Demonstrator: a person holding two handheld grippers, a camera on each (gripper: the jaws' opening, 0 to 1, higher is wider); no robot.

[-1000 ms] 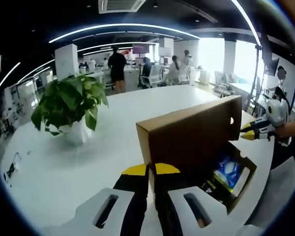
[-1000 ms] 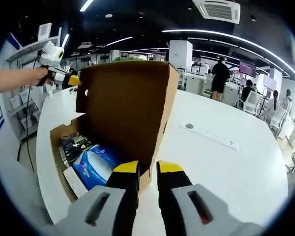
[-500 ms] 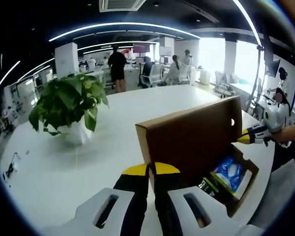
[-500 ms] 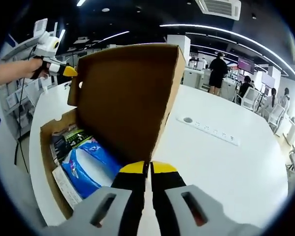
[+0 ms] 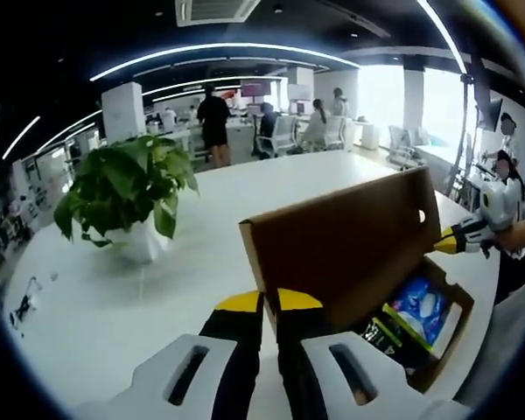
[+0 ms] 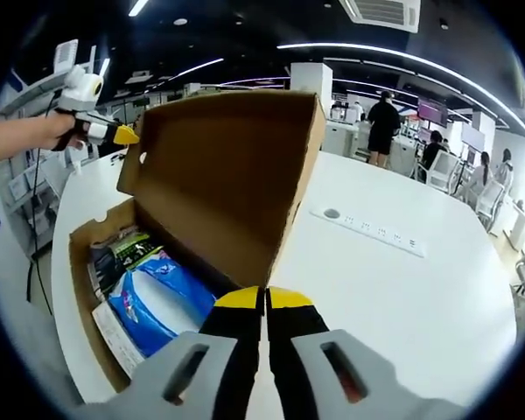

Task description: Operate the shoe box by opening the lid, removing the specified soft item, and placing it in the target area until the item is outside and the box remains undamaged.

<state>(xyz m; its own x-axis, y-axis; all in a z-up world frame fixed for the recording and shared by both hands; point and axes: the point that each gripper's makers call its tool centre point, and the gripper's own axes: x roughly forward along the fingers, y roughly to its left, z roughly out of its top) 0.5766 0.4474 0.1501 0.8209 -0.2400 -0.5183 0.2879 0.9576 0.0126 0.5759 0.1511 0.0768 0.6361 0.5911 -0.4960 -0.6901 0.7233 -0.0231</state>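
A brown cardboard shoe box (image 5: 437,346) (image 6: 83,254) sits on the white table with its lid (image 5: 341,249) (image 6: 223,179) raised and leaning back. Inside lie a blue soft pack (image 5: 420,306) (image 6: 153,297) and a dark green packet (image 5: 387,337) (image 6: 122,254). My left gripper (image 5: 269,302) is shut on one lower corner of the lid. It appears in the right gripper view (image 6: 127,136) at the lid's far upper corner. My right gripper (image 6: 264,299) is shut on the lid's near edge. In the left gripper view it (image 5: 444,245) meets the lid's far end.
A potted green plant (image 5: 127,188) in a white pot stands on the white table (image 5: 114,297) left of the box. A white power strip (image 6: 367,229) lies on the table to the right. People, desks and chairs fill the office behind.
The right gripper's jaws have closed on the lid's edge. The lid has tipped a little further back, and both views have shifted slightly.
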